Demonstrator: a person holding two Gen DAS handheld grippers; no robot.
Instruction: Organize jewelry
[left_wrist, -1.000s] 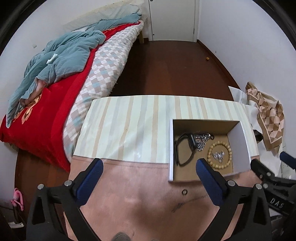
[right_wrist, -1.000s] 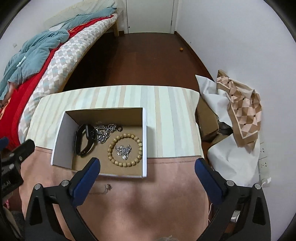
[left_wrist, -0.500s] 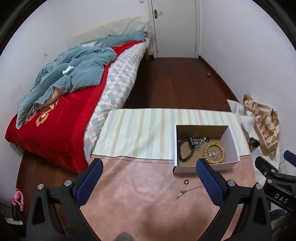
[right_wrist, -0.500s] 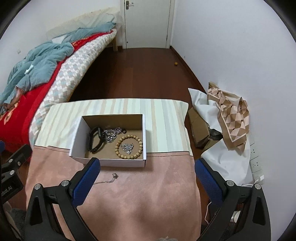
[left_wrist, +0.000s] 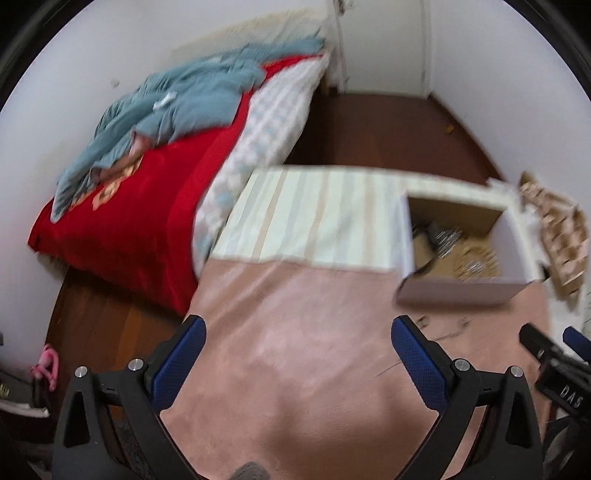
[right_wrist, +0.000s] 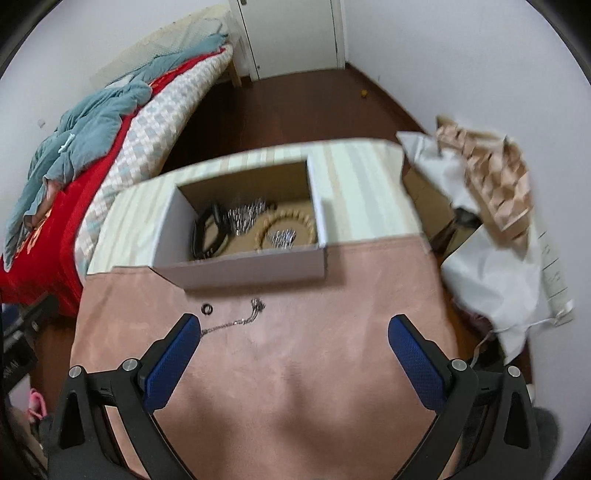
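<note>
Your room shows white walls, a dark wooden floor (right_wrist: 295, 107) and a bed (right_wrist: 48, 240) with a red cover filling the left side of both views, a crumpled teal blanket (right_wrist: 88, 125) heaped on it. Filling the centre and lower part of each frame is your worktop (right_wrist: 295, 350), pink across the near half and covered with a pale striped cloth (right_wrist: 362, 192) at the far half. At the right of the right wrist view, white bags (right_wrist: 498, 273) and a folded brown-patterned paper (right_wrist: 495, 184) lie beside the worktop.

On the worktop, at centre in the right wrist view, sits the open cardboard box (right_wrist: 243, 267), straddling the line where stripes meet pink. Inside it you can see a black band (right_wrist: 205, 236) at the left, a silver chain pile (right_wrist: 245, 216) in the middle, and a wooden bead bracelet (right_wrist: 288, 227) at the right with a small silver piece (right_wrist: 282, 237) lying inside its ring.

Just in front of the box, on the pink surface, lie a thin silver necklace (right_wrist: 240, 319) and, left of it, a small dark ring (right_wrist: 207, 308).

Your right gripper (right_wrist: 293, 339) has its jaws spread wide and holds nothing; its left finger tip is right by the necklace's trailing end. Your left gripper (left_wrist: 297, 343) is likewise wide open and empty, over bare pink worktop; that view is blurred.
</note>
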